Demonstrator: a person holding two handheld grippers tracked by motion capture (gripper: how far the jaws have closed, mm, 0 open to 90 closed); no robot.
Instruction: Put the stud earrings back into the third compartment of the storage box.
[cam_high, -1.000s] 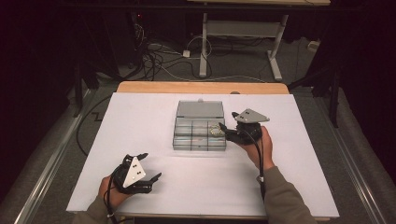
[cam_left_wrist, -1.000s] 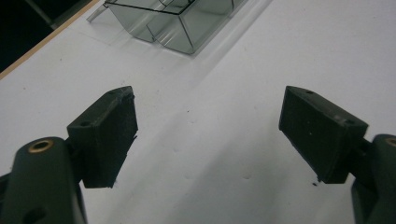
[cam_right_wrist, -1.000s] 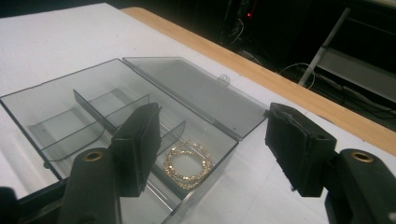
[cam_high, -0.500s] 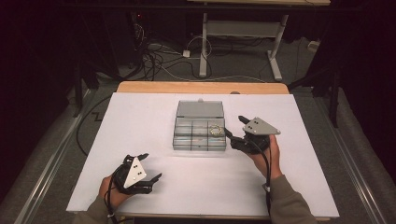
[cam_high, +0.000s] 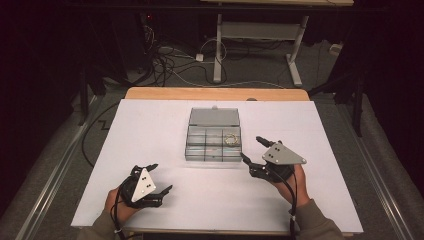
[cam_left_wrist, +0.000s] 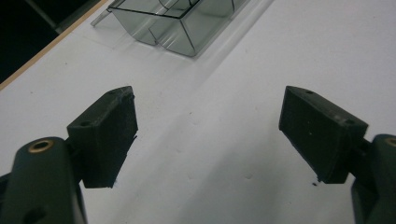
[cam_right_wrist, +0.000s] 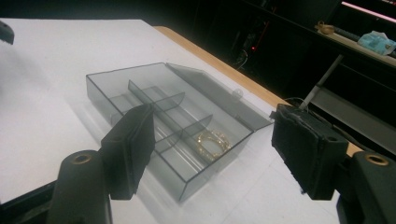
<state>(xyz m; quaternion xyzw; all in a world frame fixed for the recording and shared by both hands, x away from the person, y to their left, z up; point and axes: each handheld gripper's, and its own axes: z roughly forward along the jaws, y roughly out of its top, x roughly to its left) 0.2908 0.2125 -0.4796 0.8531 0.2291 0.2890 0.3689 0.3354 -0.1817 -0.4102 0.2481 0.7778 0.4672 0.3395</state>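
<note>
A clear grey compartment box (cam_high: 214, 145) sits mid-table with its lid laid open toward the far edge. A gold bracelet (cam_high: 230, 139) lies in its back right compartment, also seen as the bracelet (cam_right_wrist: 212, 142) in the right gripper view, with the box (cam_right_wrist: 154, 112) beyond the jaws. My right gripper (cam_high: 252, 151) hovers just right of the box, open, its jaws having just been opening with nothing between them. My left gripper (cam_high: 159, 178) rests open near the front left of the table; its fingers (cam_left_wrist: 109, 133) stand wide over bare white surface, the box corner (cam_left_wrist: 177, 25) ahead.
The white table top (cam_high: 150, 130) has a wooden strip (cam_high: 215, 93) along its far edge. Cables and table legs lie on the dark floor (cam_high: 200, 55) beyond.
My right gripper has drawn back from the box toward the front right of the table, leaving the bracelet in its compartment. The left gripper has stayed put.
</note>
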